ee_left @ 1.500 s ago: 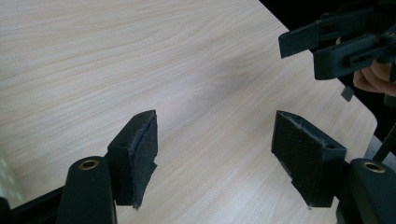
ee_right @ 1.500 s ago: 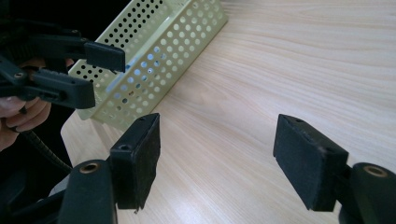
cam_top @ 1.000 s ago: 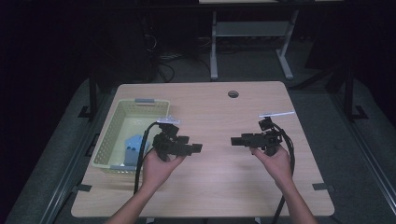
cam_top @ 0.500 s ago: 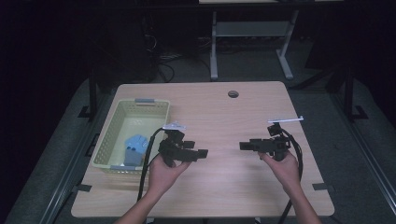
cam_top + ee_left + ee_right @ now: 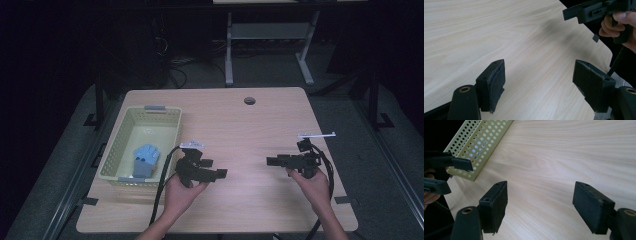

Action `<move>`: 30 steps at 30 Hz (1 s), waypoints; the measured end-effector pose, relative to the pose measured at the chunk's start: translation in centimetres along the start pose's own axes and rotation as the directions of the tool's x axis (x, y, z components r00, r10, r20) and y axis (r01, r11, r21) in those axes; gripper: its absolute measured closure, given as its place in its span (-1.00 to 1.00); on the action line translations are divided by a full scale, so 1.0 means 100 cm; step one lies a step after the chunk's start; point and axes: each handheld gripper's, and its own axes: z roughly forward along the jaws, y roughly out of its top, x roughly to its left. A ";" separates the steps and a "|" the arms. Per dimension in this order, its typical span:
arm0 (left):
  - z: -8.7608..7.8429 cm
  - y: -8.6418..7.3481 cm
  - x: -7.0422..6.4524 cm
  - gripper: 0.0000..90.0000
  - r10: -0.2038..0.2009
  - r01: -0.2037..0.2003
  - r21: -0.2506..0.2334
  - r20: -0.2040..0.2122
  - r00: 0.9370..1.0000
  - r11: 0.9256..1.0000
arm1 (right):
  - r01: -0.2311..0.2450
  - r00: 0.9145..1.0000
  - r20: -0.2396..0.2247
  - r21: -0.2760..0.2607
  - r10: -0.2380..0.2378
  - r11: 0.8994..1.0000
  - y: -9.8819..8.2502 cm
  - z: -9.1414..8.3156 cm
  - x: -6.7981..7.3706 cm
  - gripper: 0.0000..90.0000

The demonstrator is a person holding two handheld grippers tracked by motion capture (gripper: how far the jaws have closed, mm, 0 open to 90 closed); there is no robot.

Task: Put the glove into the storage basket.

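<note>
Two hand-held grippers face each other low over a bare wooden table [image 5: 240, 125], the left gripper [image 5: 216, 169] and right gripper [image 5: 272, 161] both wide open and empty, the left's jaws having just been opening, beside a yellow basket [image 5: 125, 120] holding a blue glove [image 5: 145, 159].

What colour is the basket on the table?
Pale yellow, with little round holes in its walls; the basket shows best in the high view.

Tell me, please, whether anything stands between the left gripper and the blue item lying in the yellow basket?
Yes: the basket's near-right wall stands between them. The blue item lies on the basket floor, while the left gripper is outside on the table, jaws open and empty, pointing away towards the right gripper. From above, nothing covers the item.
</note>
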 end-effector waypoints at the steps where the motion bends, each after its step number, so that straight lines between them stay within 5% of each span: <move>1: 0.000 0.000 0.000 -0.42 0.000 0.000 0.000 0.000 1.000 1.000 | 0.000 1.000 0.000 0.000 0.000 1.000 0.000 0.000 0.000 -0.39; 20: 0.011 -0.032 -0.009 -0.48 0.013 -0.012 -0.011 0.030 0.999 1.000 | -0.010 1.000 0.000 0.004 0.010 1.000 -0.033 -0.007 -0.008 -0.40; 30: 0.007 -0.058 -0.017 -0.49 0.068 -0.067 -0.015 0.048 0.997 0.998 | 0.019 1.000 0.001 -0.045 -0.019 0.999 -0.054 -0.013 -0.005 -0.43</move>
